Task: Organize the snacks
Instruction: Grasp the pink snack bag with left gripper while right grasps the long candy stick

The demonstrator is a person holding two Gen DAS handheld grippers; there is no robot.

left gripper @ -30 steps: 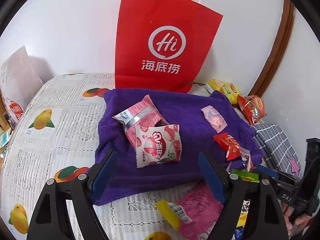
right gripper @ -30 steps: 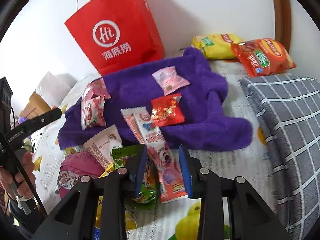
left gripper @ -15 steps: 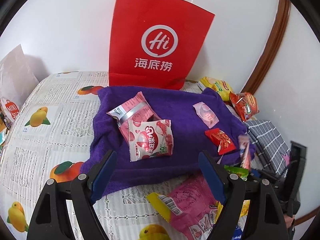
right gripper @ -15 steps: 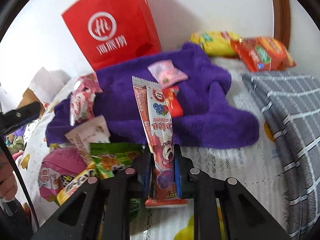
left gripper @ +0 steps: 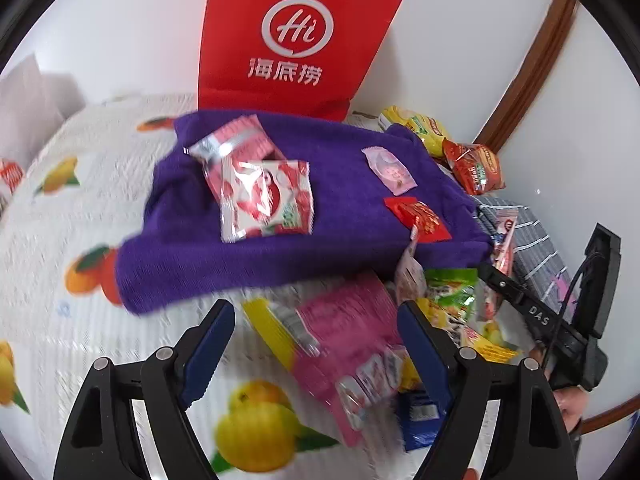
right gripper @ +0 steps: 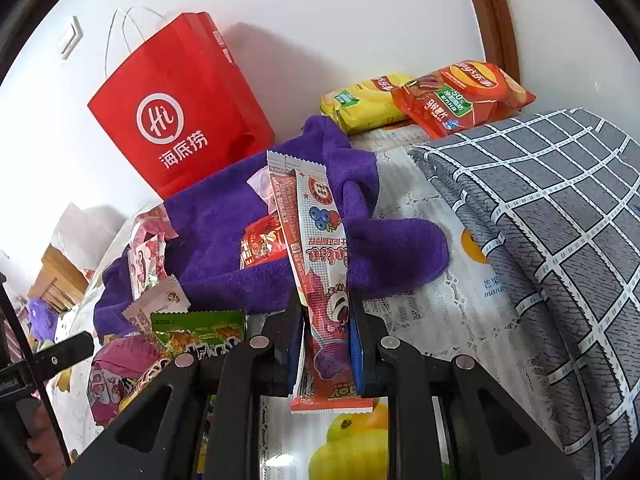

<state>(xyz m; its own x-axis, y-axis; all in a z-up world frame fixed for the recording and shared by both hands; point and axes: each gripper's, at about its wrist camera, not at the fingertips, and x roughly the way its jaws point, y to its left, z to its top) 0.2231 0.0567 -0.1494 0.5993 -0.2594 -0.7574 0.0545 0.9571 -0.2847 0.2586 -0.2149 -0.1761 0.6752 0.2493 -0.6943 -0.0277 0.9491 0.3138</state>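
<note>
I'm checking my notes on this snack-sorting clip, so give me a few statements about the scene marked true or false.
1. The right hand-held gripper is shut on the long snack stick. True.
2. The left hand-held gripper grips the pink snack bag. False: it is open, with the bag lying below it.
3. The red paper bag stands behind the purple towel. True.
4. The orange chip bag lies on the towel. False: it lies beyond it, by the yellow bag.
</note>
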